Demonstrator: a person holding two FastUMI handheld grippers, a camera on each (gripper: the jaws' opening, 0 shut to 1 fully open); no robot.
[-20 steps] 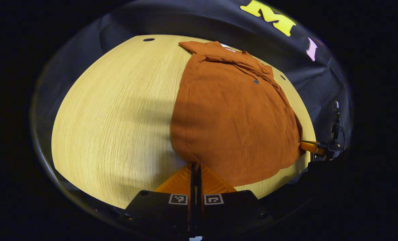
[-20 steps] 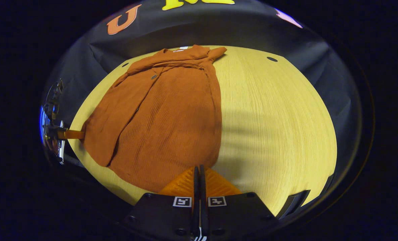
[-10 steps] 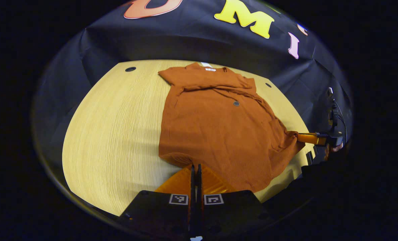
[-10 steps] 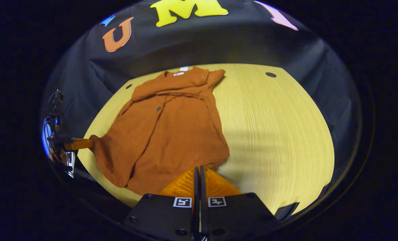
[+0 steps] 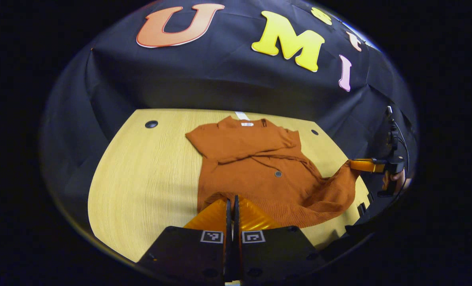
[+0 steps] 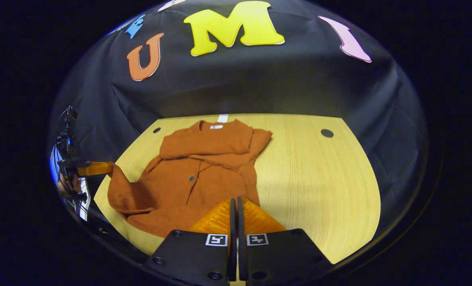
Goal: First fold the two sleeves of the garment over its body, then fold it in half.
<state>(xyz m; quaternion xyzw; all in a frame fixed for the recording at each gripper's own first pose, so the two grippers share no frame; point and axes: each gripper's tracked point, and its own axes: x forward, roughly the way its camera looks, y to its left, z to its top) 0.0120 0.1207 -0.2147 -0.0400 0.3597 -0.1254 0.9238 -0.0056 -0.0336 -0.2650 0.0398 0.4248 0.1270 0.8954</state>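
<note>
A rust-orange knit garment (image 5: 255, 171) lies on the wooden table (image 5: 140, 178), collar at the far side, both sleeves folded across its chest. Its near hem hangs lifted off the table and sags between the two grippers. My left gripper (image 5: 232, 201) is shut on the hem's left corner. My right gripper (image 6: 234, 200) is shut on the right corner of the garment (image 6: 204, 174). The right gripper (image 5: 353, 163) also appears at the far right of the left gripper view, cloth pinched at its tip. In the right gripper view the left gripper (image 6: 108, 167) sits at the far left.
The table (image 6: 319, 178) has bare wood to the garment's left and right. Small dark round holes (image 5: 151, 124) (image 6: 327, 133) mark its far corners. The black cloth wall rises right behind the far edge. A hand (image 5: 394, 178) holds the right gripper.
Both grippers have risen and moved toward the collar, each keeping its hem corner. The garment's lower half has come off the table and now sags between them.
</note>
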